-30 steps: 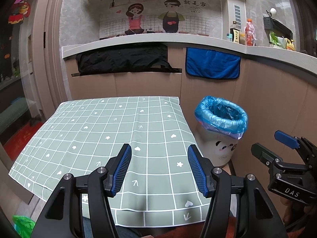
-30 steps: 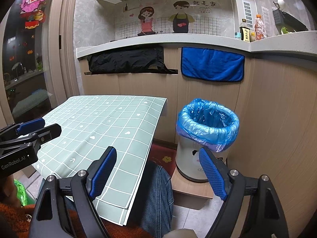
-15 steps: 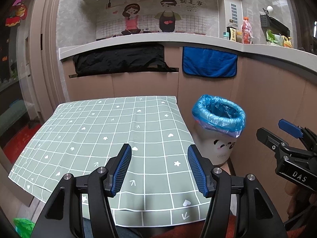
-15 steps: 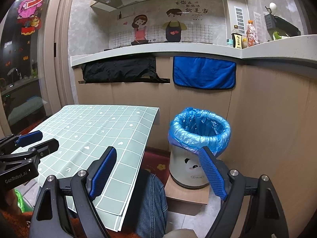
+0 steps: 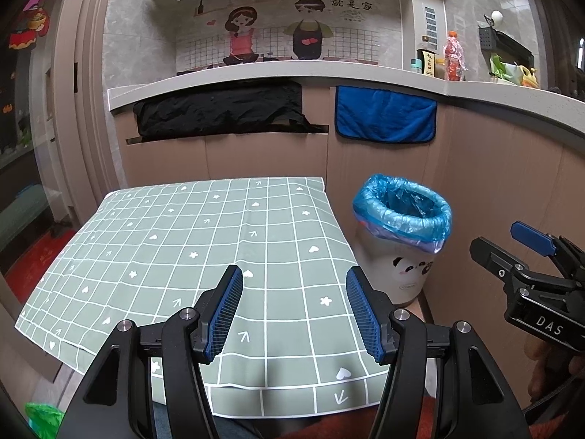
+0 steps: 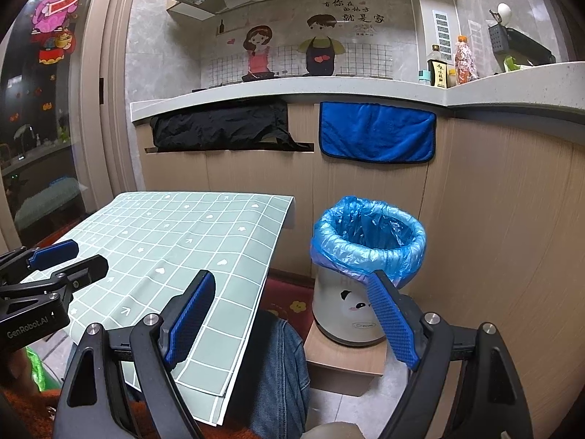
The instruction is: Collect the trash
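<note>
Green grid, blue liner

The tablecloth (image 5: 204,241) was sage green with white grid lines; the bin (image 6: 351,314) was white, panda-printed, blue-lined.

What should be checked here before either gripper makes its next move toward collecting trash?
1. Left gripper open, nothing between its pads: ok.
2. Right gripper open and empty: ok.
3. Trash bin upright, blue liner spread over its rim: ok.
4. Trash on the green tablecloth to pick up: not ok, none visible.
5. Green item low by the table is trash: cannot tell.
</note>
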{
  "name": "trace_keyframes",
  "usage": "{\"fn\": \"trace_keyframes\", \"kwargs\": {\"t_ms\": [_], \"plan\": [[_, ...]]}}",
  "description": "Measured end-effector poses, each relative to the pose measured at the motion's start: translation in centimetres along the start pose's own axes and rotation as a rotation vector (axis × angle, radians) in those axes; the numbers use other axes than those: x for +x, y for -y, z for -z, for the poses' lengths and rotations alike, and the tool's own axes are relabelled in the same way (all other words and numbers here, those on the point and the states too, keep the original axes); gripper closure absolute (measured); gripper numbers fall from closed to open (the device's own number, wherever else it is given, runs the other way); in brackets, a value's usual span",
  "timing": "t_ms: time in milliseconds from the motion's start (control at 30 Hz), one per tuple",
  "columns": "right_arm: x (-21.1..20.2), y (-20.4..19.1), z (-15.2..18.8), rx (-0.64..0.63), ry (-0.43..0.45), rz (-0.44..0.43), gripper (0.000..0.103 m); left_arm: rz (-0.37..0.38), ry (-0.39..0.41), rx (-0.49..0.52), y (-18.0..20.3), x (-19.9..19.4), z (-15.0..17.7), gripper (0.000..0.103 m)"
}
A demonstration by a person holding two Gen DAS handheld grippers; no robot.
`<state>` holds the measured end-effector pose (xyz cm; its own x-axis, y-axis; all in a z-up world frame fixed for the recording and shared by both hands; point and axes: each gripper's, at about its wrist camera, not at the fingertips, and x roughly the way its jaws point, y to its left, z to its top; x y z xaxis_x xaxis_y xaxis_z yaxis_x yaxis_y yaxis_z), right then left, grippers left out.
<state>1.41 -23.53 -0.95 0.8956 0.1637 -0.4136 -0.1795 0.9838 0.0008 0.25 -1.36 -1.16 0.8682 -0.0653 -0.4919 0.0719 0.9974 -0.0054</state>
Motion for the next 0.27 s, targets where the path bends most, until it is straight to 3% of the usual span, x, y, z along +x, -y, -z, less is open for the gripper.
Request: {"fn": "trace_keyframes", "kwargs": {"t_ms": [267], "plan": [[0.35, 0.27, -0.05, 0.0, -0.01, -0.007, 0.02, 0.012, 0.002, -0.006, -0.21, -0.01, 0.02, 0.043]]}}
